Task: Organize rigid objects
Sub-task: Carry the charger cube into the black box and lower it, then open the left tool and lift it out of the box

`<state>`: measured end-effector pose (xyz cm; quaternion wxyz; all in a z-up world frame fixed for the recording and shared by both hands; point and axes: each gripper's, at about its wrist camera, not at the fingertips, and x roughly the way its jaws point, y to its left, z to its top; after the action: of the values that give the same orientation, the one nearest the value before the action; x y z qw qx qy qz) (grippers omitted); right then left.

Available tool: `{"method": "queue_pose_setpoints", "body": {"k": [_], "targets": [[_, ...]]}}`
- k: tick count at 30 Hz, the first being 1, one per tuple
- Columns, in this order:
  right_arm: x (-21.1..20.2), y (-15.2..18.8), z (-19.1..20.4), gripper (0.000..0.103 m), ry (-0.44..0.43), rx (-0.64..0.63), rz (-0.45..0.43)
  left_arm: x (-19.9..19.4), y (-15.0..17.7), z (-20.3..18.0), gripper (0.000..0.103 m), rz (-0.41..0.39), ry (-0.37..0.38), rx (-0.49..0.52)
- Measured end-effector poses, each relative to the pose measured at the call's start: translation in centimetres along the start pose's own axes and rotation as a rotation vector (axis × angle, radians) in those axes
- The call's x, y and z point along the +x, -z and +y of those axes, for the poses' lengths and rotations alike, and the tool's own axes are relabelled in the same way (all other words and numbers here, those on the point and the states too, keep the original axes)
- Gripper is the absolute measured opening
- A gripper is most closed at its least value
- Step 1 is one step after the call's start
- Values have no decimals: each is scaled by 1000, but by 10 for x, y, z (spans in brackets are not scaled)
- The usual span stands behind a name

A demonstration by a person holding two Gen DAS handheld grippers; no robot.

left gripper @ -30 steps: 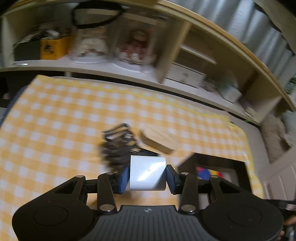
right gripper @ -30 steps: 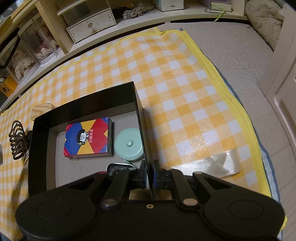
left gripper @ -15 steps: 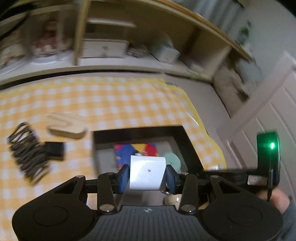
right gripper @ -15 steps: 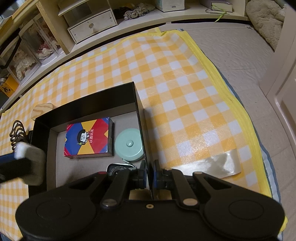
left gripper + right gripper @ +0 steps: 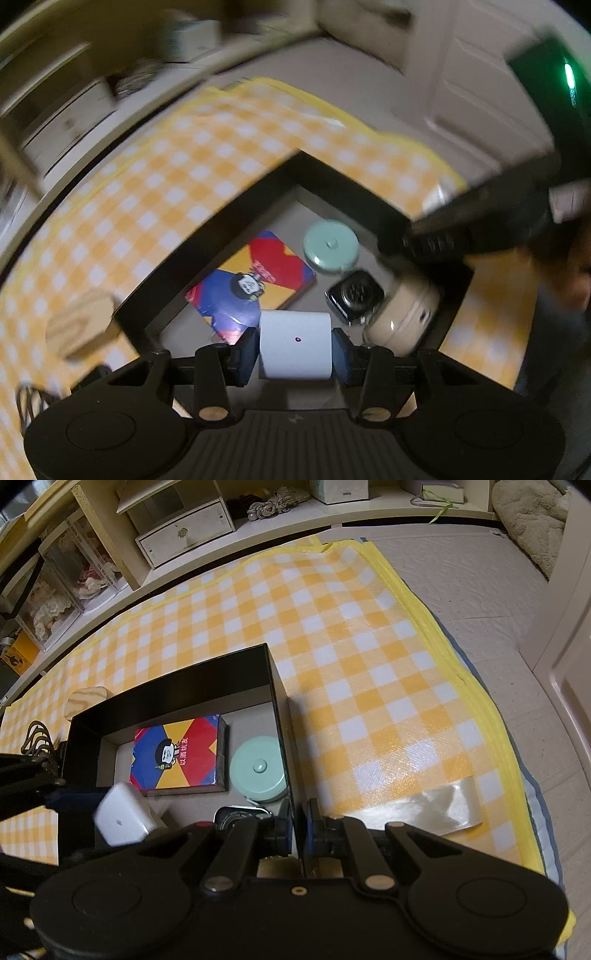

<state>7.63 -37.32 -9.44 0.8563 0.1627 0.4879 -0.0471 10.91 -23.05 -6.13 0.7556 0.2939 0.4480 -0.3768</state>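
Observation:
My left gripper (image 5: 294, 349) is shut on a white charger block (image 5: 294, 345) and holds it above the open black box (image 5: 221, 218); the block also shows in the right wrist view (image 5: 120, 818). Inside the box lie a colourful card box (image 5: 255, 280), a mint round tape measure (image 5: 330, 245), a black square watch (image 5: 354, 297) and a beige case (image 5: 402, 317). My right gripper (image 5: 296, 821) is shut on the box's right wall (image 5: 282, 716), holding it.
The box sits on a yellow checked mat (image 5: 332, 627). A wooden piece (image 5: 86, 701) and a black coiled cable (image 5: 37, 738) lie left of the box. Clear tape (image 5: 417, 808) sticks on the mat. Low shelves with a drawer unit (image 5: 184, 535) run behind.
My left gripper has swung right from the cable and wooden piece, carrying the white block over the box. The right gripper has stayed on the box wall.

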Motion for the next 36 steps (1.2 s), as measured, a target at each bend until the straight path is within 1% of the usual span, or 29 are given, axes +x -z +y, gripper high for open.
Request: {"method": "queue_pose_setpoints", "body": {"k": [2, 5, 7, 9, 12, 14, 15, 16, 17, 18, 24, 26, 29, 31, 34, 36], "targets": [[0, 0, 0, 8, -2, 4, 0, 7, -2, -7, 43, 21, -2, 68], [0, 0, 0, 8, -4, 9, 1, 17, -4, -16, 43, 41, 29, 157], [1, -1, 0, 8, -4, 8, 0, 23, -5, -20, 43, 38, 42, 194], [1, 0, 0, 8, -3, 8, 1, 29, -6, -21, 43, 38, 52, 210], [1, -1, 0, 8, 0, 4, 0, 31, -6, -19, 43, 21, 65, 241], [1, 0, 1, 8, -2, 6, 1, 30, -5, -19, 44, -14, 75, 275], [1, 0, 1, 8, -1, 5, 0, 28, -4, -17, 46, -39, 81, 276], [1, 0, 1, 8, -1, 6, 0, 27, -5, -15, 49, -48, 86, 260], [2, -1, 1, 8, -2, 7, 0, 26, -6, -11, 56, -52, 90, 226], [3, -1, 1, 8, -2, 6, 0, 24, -6, -8, 59, -58, 91, 194], [3, -1, 2, 8, -2, 7, 1, 10, -2, 2, 59, -75, 87, 98], [3, -1, 1, 8, -2, 7, 1, 3, 0, 2, 60, -94, 87, 76], [4, -1, 0, 8, -4, 11, 1, -9, 4, 2, 66, -127, 73, 35], [4, -2, 1, 8, -4, 11, 1, -17, 6, 3, 68, -145, 72, 0], [4, -2, 0, 8, -7, 14, 1, -29, 8, 4, 70, -154, 77, -63], [5, -2, -1, 8, -10, 18, 1, -37, 10, 3, 75, -165, 71, -90]]}}
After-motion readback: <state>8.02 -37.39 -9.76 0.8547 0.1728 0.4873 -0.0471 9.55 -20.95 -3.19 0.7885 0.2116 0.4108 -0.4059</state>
